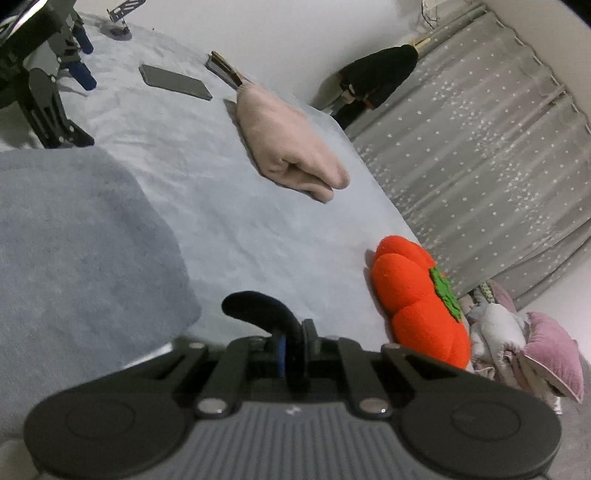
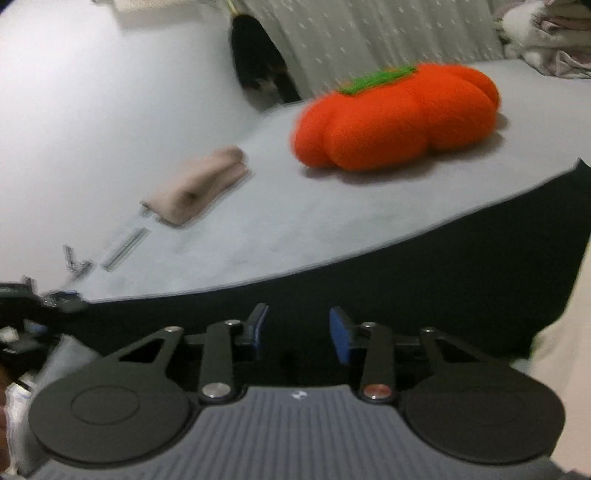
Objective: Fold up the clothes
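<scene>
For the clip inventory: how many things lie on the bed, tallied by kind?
Folded pink garment: 1
Blue-grey cloth: 1
Orange plush pumpkin: 1
Dark phone: 1
Small metal stand: 1
Flat item behind the pink garment, kind unclear: 1
Total: 6

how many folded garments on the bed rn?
1: the pink folded garment lies toward the far side of the bed, beyond the orange plush pumpkin. The blue cloth at left looks unfolded; more may be out of frame.
</scene>
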Tool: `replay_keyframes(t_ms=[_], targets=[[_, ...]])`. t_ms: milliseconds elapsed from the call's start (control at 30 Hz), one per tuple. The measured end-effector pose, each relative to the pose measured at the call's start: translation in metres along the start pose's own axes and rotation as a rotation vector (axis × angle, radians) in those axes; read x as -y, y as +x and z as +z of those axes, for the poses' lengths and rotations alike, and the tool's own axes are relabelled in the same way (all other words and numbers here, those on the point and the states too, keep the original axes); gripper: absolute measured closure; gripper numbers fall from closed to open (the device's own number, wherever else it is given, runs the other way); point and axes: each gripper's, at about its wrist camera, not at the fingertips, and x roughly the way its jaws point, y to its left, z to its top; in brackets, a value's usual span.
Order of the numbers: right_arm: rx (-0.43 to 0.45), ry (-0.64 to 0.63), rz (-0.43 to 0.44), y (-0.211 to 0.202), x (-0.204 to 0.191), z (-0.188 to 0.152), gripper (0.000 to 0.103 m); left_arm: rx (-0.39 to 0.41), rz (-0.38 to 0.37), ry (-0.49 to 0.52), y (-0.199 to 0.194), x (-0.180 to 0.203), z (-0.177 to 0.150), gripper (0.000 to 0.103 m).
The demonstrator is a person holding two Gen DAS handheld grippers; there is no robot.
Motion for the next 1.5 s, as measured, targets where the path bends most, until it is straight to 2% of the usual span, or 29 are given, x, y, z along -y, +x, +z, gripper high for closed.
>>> replay_keyframes(t_ms=[100, 333, 500, 633, 733, 833, 933, 1133, 1167, 1200, 1267, 1333, 1433, 1500], targets=[[-0.038, -0.094, -0.022, 0.012, -0.006, -0.008, 0.063, 0.011, 0.022, 0.01, 0.001, -0.001, 0.0, 0.095], [-0.06, -0.309, 0.037, 0.027, -0.066, -0.025, 0.063, 0.03, 0.043, 0.027, -0.001, 0.001, -0.002, 0.095], [-0.067, -0.386, 0.077, 0.04, -0.092, -0.03, 0.063, 0.047, 0.056, 0.016, 0.0, -0.003, 0.0, 0.095], [-0.023, -0.303, 0.028, 0.015, -0.071, -0.016, 0.07, 0.057, 0.058, -0.009, 0.0, -0.005, -0.001, 0.095], [0.009, -0.181, -0.096, -0.015, -0.032, -0.004, 0.07, 0.065, 0.046, -0.021, -0.001, -0.003, -0.001, 0.095], [-0.029, -0.077, -0.206, -0.032, 0.015, -0.003, 0.063, 0.073, 0.035, -0.026, -0.004, -0.001, 0.0, 0.095], [-0.043, -0.073, -0.183, -0.027, 0.029, -0.012, 0.063, 0.102, -0.008, -0.038, -0.01, 0.006, 0.0, 0.095], [-0.067, -0.208, -0.048, -0.016, -0.008, -0.019, 0.059, 0.177, -0.103, -0.031, -0.026, 0.026, 0.0, 0.095], [-0.055, -0.186, -0.009, -0.023, -0.007, -0.017, 0.06, 0.181, -0.113, -0.022, -0.028, 0.031, -0.001, 0.095], [-0.042, -0.163, 0.029, -0.029, -0.007, -0.016, 0.067, 0.185, -0.122, -0.013, -0.03, 0.035, -0.002, 0.095], [-0.017, -0.127, 0.088, -0.042, -0.004, -0.013, 0.07, 0.193, -0.141, 0.005, -0.033, 0.043, -0.005, 0.095], [0.014, -0.128, 0.045, -0.057, 0.004, -0.013, 0.069, 0.192, -0.154, 0.02, -0.034, 0.049, -0.006, 0.095], [0.038, -0.053, 0.001, -0.077, 0.037, -0.007, 0.069, 0.189, -0.177, 0.03, -0.036, 0.057, -0.008, 0.095], [0.053, 0.01, -0.049, -0.085, 0.066, -0.002, 0.063, 0.187, -0.193, 0.026, -0.037, 0.061, -0.008, 0.095]])
